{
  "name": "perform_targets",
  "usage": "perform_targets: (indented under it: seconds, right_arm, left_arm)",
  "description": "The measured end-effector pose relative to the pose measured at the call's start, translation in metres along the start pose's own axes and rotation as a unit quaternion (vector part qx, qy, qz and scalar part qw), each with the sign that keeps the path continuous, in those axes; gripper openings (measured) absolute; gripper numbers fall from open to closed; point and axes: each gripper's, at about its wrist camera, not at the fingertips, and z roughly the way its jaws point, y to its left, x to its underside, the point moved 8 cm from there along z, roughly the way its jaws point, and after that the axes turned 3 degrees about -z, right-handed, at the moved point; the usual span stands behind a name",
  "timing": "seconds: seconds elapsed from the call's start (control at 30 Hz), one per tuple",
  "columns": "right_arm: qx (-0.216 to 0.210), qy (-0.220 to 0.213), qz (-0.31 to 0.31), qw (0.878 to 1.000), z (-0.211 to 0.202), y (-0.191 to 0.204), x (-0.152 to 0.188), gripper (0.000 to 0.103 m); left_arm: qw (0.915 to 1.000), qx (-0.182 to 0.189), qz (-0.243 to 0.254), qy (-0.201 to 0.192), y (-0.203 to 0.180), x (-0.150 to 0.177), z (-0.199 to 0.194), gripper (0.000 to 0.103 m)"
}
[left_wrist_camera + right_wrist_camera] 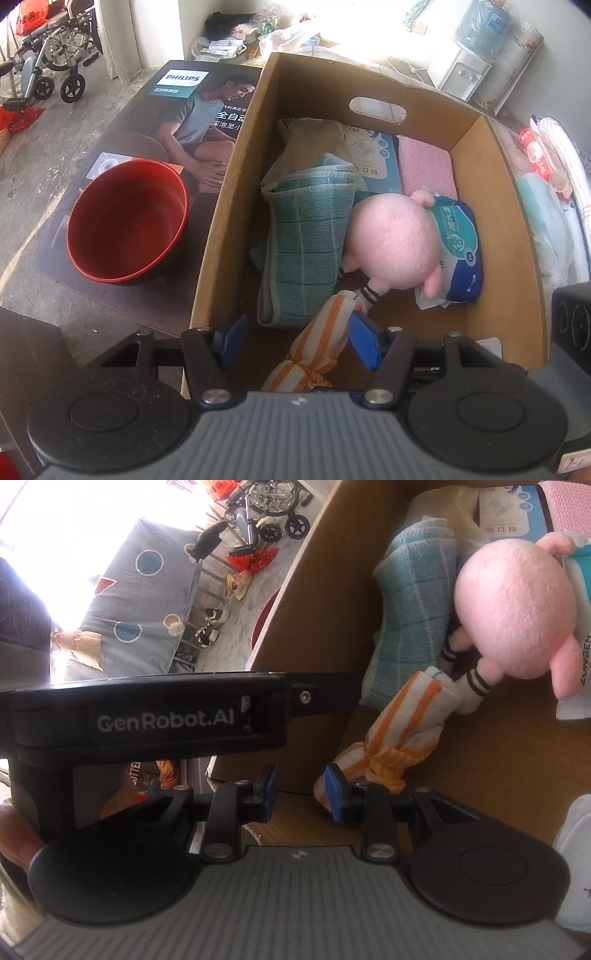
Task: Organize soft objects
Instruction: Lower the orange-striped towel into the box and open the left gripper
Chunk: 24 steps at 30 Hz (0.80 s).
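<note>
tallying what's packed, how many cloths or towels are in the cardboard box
3: a teal checked towel along the left wall, an orange striped cloth at the near end, a pink cloth at the far end. More may be hidden underneath.

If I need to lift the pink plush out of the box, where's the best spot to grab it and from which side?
Grip the pink plush across its round body, coming from above. The cardboard box walls shut off level approaches, and the body is the widest, best exposed part. The teal towel crowds one side and the wipes pack the other. Its striped leg is thin and touches the orange-striped cloth, probably less secure.
</note>
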Motion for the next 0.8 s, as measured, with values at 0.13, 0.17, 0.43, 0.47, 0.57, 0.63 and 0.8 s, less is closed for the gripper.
perform_targets:
  seconds: [0.13, 0.17, 0.43, 0.47, 0.57, 0.63, 0.8]
  right_arm:
    - [0.000, -0.011, -0.002, 1.000, -0.010, -0.005, -0.001, 0.029]
    - [0.002, -0.017, -0.003, 1.000, -0.015, -0.005, -0.002, 0.029]
    - [0.094, -0.040, -0.008, 0.995, -0.034, -0.034, -0.024, 0.045]
    - [0.106, -0.035, -0.006, 0.994, -0.031, -0.038, -0.026, 0.046]
    - [0.127, -0.012, 0.008, 0.992, -0.019, -0.054, -0.031, 0.046]
    - [0.134, 0.004, 0.022, 0.991, -0.005, -0.066, -0.035, 0.046]
    - [0.125, 0.030, 0.052, 0.990, 0.020, -0.079, -0.035, 0.046]
  left_arm:
    - [0.9998, 0.003, -0.007, -0.016, 0.006, -0.004, -0.009, 0.062]
    - [0.9997, 0.005, -0.010, -0.021, 0.007, -0.006, -0.012, 0.062]
    - [0.9951, 0.018, -0.035, -0.091, 0.019, -0.019, -0.051, 0.067]
    - [0.9945, 0.017, -0.037, -0.097, 0.021, -0.020, -0.055, 0.067]
    - [0.9938, 0.020, -0.038, -0.102, 0.023, -0.020, -0.057, 0.067]
    - [0.9937, 0.022, -0.041, -0.102, 0.024, -0.019, -0.056, 0.067]
    - [0.9937, 0.031, -0.050, -0.096, 0.028, -0.016, -0.051, 0.067]
